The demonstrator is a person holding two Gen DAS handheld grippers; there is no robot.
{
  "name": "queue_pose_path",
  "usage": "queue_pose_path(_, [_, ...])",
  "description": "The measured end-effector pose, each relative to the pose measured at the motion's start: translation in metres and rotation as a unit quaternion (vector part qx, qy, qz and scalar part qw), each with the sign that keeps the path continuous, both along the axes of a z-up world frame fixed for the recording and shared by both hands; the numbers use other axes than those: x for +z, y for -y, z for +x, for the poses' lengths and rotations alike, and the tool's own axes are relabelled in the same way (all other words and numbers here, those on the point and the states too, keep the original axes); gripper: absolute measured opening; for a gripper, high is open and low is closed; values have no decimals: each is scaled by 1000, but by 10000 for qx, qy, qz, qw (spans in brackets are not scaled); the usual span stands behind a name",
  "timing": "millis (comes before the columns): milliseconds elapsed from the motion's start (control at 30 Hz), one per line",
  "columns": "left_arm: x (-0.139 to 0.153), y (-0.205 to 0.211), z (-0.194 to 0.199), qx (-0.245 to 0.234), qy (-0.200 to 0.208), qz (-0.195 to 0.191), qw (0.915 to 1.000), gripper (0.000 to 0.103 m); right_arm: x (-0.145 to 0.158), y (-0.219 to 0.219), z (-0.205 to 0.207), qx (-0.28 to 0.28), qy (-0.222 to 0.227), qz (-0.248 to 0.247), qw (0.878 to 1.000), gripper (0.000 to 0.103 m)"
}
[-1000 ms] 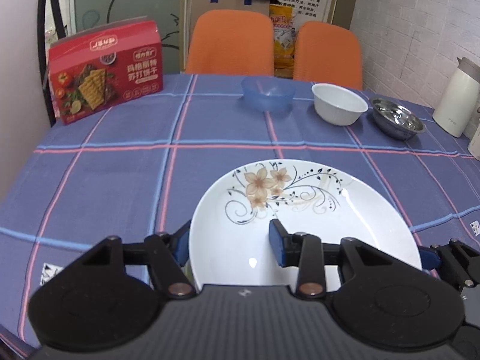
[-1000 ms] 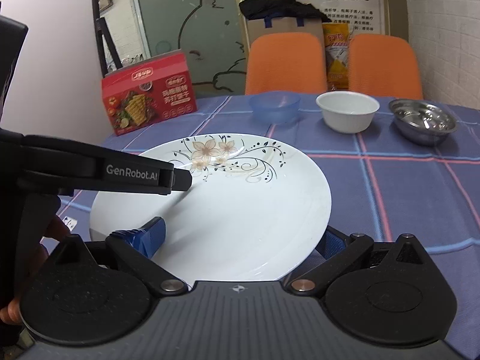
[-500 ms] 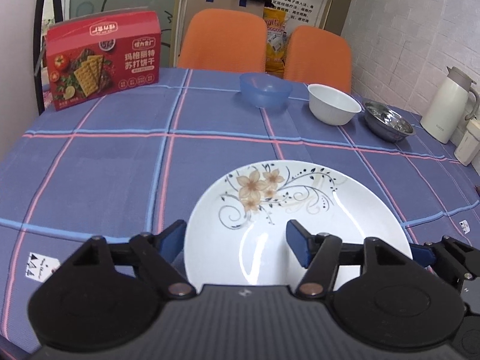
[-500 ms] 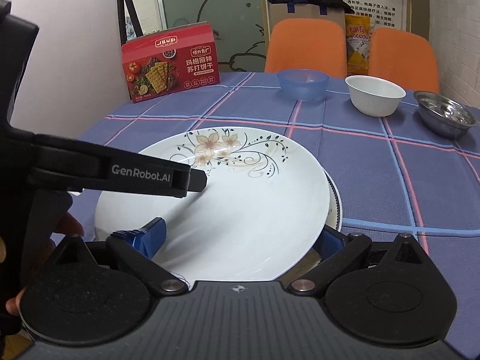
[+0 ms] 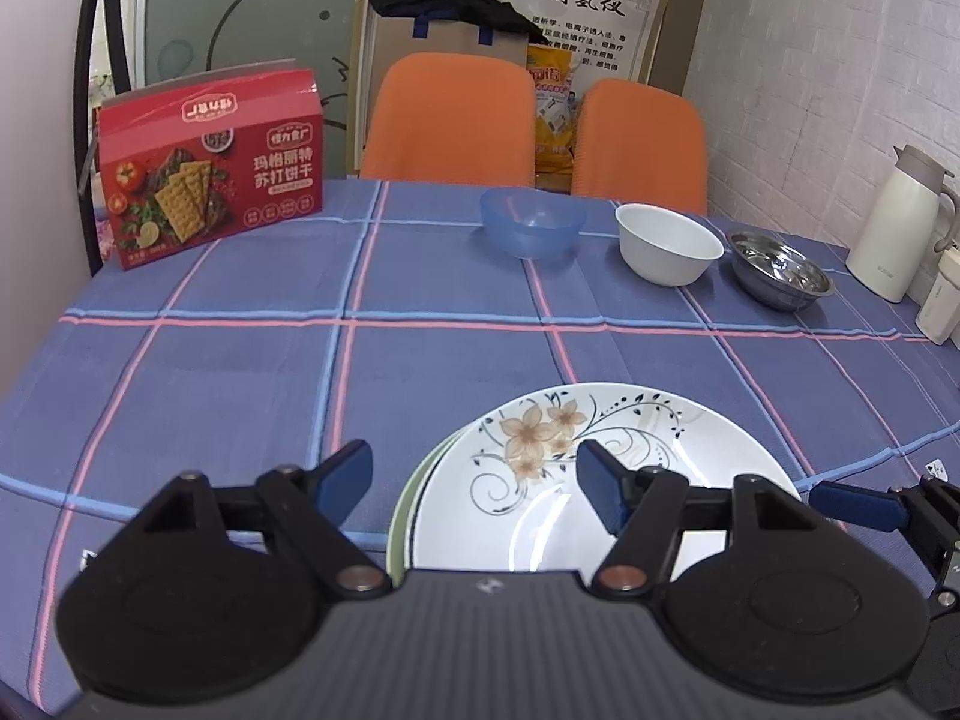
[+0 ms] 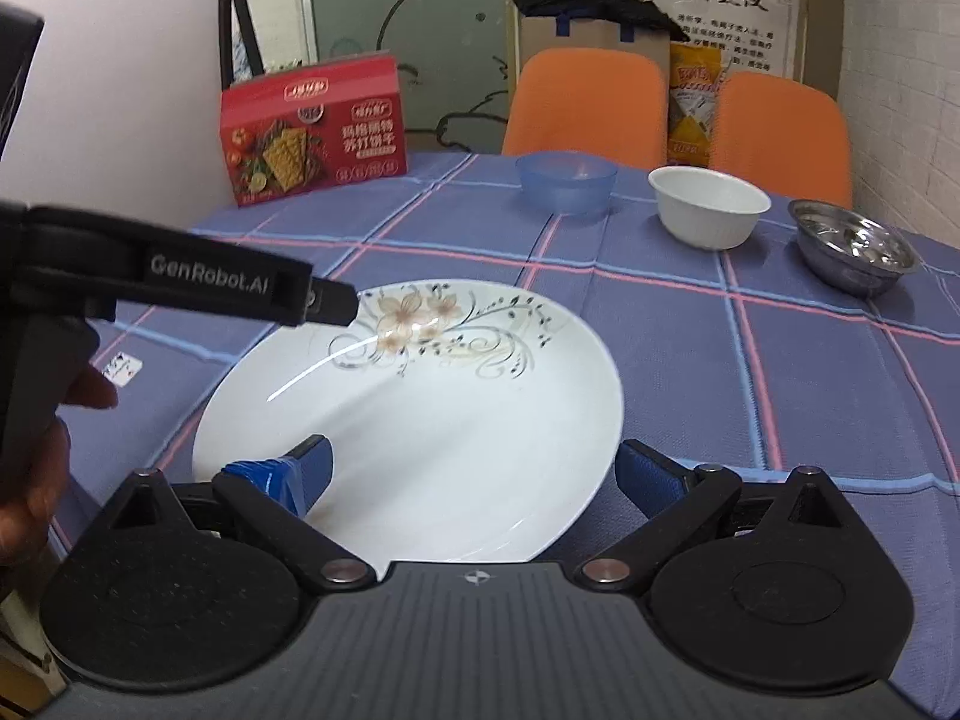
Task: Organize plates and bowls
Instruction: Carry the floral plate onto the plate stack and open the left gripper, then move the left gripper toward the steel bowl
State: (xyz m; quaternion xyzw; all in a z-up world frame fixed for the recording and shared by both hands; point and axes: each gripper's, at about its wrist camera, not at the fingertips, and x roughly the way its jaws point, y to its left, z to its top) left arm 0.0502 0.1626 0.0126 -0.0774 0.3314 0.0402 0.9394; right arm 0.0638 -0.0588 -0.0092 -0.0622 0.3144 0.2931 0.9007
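Note:
A white plate with a flower pattern [image 5: 606, 480] [image 6: 420, 420] lies near the table's front edge on top of another plate, whose greenish rim [image 5: 401, 516] peeks out at the left. My left gripper [image 5: 474, 486] is open. One finger stands left of the plates and the other hovers over the flowered plate, with no pad pressing. My right gripper [image 6: 477, 471] is open too. Its taped finger is over the plate and the other is past the right rim. A blue bowl [image 5: 531, 228], a white bowl [image 5: 669, 243] and a steel bowl [image 5: 780, 267] stand in a row at the back.
A red cracker box [image 5: 210, 168] stands at the back left of the checked tablecloth [image 5: 240, 372]. A cream jug [image 5: 900, 222] and a white container [image 5: 945, 300] stand at the right. Two orange chairs [image 5: 450, 114] are behind the table. A hand [image 6: 36, 450] holds the left gripper.
The left gripper opened, let go of the flowered plate's rim and shifted a little left. The plate settled down onto the plate beneath. The right gripper stayed open around the right rim.

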Motion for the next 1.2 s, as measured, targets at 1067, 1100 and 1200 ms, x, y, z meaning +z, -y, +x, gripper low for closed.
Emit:
queue_pose_path(1067, [1,165,167,-1618,-557,390,9845,72,-15,180,139,-1823,-597,674,9791,89])
queue_pose_path(1100, [1,169,168,-1644,-565,415,9839,72,-17,183,143,-1827,-619,686,9788,89])
queue_pose_path(1200, [0,180,174,-1695,-585,517,9824,72,-21,191,152,-1807,-663,723,9786,89])
